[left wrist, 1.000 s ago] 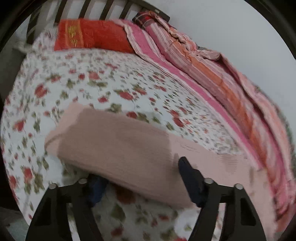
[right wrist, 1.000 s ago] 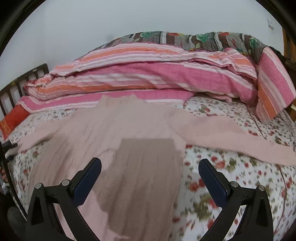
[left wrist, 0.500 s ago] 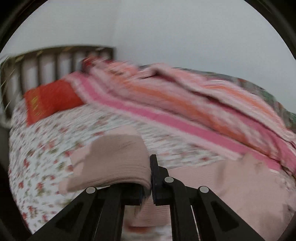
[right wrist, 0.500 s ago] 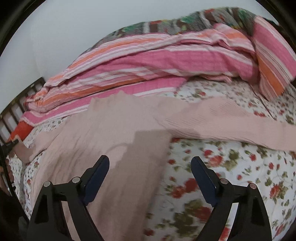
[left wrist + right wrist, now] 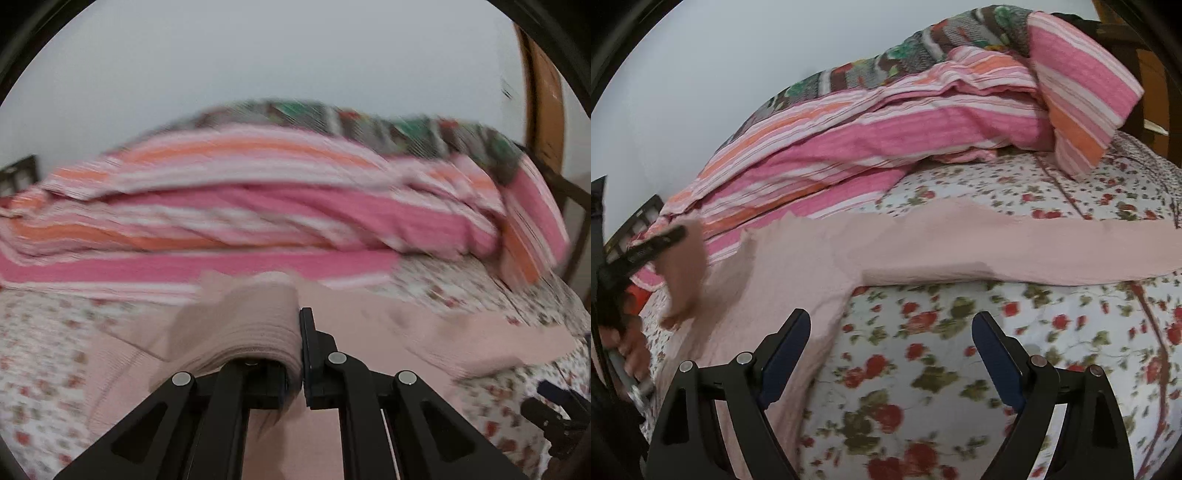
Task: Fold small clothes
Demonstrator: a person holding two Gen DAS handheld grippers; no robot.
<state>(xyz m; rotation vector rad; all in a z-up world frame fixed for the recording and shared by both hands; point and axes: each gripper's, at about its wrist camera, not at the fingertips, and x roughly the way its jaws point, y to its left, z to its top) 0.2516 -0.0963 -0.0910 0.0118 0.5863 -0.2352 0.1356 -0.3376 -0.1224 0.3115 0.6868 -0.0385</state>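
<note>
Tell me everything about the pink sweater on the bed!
The pink sweater is soft ribbed knit, lying spread on the flowery bedsheet. One long sleeve stretches flat sideways. The other sleeve end is lifted, pinched in the shut left gripper. The open right gripper hovers by its side edge.

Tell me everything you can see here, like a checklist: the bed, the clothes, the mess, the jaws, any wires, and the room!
Surface: bed with flowered sheet.
Job's things: pink sweater spread on the sheet; one sleeve stretched out flat, the other sleeve lifted.
Clutter: striped blanket heaped behind the sweater.
Grippers: left gripper jaws shut on the lifted sleeve; right gripper jaws open above the sheet, nothing between them.
Cables: nothing seen.
Surroundings: plain wall; dark headboard; a hand at the edge.
</note>
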